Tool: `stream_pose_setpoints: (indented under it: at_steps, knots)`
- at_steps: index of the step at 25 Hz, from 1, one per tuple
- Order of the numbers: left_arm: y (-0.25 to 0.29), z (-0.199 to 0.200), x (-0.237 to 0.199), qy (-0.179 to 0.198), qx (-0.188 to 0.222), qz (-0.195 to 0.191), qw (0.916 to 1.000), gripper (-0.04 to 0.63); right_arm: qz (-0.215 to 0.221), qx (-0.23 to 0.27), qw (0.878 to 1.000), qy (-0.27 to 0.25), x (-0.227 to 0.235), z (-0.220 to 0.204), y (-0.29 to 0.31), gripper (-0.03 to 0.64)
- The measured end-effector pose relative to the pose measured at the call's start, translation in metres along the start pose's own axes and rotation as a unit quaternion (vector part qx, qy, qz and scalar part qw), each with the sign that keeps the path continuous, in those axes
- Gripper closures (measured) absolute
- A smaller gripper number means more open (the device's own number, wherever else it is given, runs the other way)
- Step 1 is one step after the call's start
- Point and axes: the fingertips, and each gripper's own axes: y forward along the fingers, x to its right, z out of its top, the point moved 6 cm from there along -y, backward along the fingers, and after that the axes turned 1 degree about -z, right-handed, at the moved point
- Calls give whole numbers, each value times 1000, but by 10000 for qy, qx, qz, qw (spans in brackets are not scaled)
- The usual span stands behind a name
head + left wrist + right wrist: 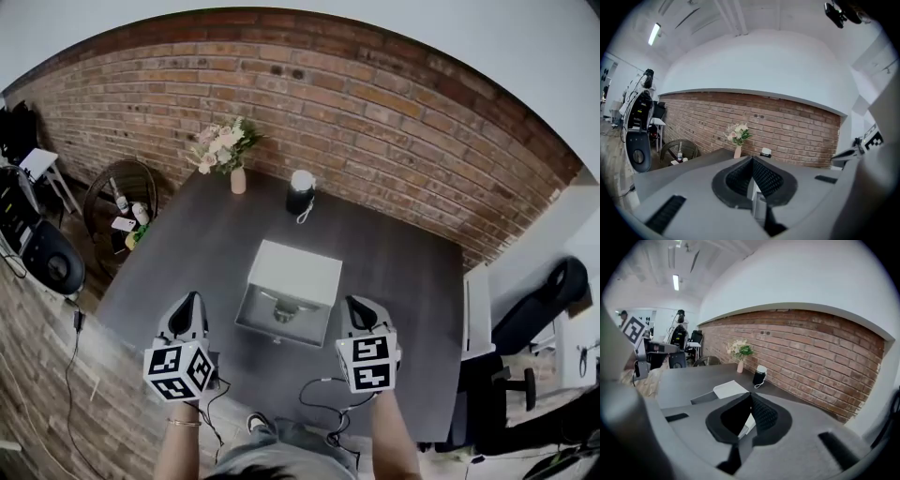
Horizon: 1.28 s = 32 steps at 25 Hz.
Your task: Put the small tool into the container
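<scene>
small tool [282, 311] seemingly in the white box [300, 270]; left gripper [191, 300] and right gripper [359, 304] closed, empty, task likely done.

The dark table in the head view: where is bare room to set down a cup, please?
The table is bare right of the open box, up to its right edge, and left of the box, on this side of the flower vase. Crowded: the far middle, with vase and black jar, and the near edge, with cables.
</scene>
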Motion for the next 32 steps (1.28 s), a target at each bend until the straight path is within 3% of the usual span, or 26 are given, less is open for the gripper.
stream_pose_setpoints:
  at_steps: [4,8,13,18,32]
  knots:
    - [10,24,14,148,213,-147,9996,600,-516,371,9962,601,34,6,-23,612]
    - [18,46,25,249,401,-207,9987,600,-1017,810,9843,1193,64,4,-42,614]
    - [26,52,35,297,394,-278,9984,600,-1312,1131,9709,1651,79,4,-56,614]
    - [33,54,39,343,359,-299,9983,600,-1470,1341,9653,1690,83,9,-59,614]
    - [36,53,23,187,323,-189,9991,600,-1433,1160,9713,1501,74,15,-51,615]
